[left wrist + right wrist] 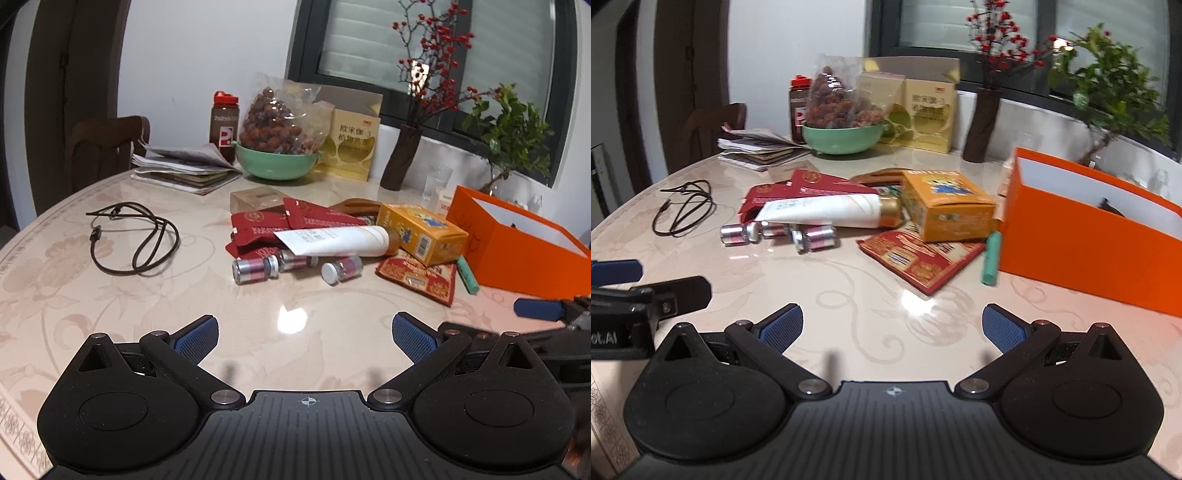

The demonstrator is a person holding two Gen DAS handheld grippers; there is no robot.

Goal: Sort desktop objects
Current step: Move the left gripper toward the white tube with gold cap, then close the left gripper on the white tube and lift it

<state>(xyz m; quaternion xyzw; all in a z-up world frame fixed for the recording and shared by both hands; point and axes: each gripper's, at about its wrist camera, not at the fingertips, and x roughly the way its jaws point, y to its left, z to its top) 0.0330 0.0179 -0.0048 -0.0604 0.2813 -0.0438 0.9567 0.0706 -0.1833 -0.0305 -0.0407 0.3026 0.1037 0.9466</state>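
Desktop clutter sits piled mid-table: a white tube [332, 242] lies across red packets [295, 221], with three little vials [251, 269] just in front of it and a yellow box [424, 232] touching its cap end. A red snack pouch [417, 277] pokes out from under that box, and a green stick [467, 275] lies between the pouch and the orange box [517, 251], which is open on top; I can't tell what's inside. Off to the left, well apart, there's a black cable [136, 240]. At the back, a green bowl [275, 162] holds a bag of brownish nuts [273, 122], beside a stack of booklets [184, 170]. Left gripper [304, 334] and right gripper [892, 328] both hover over bare table [74, 295], jaws spread wide with nothing between them.
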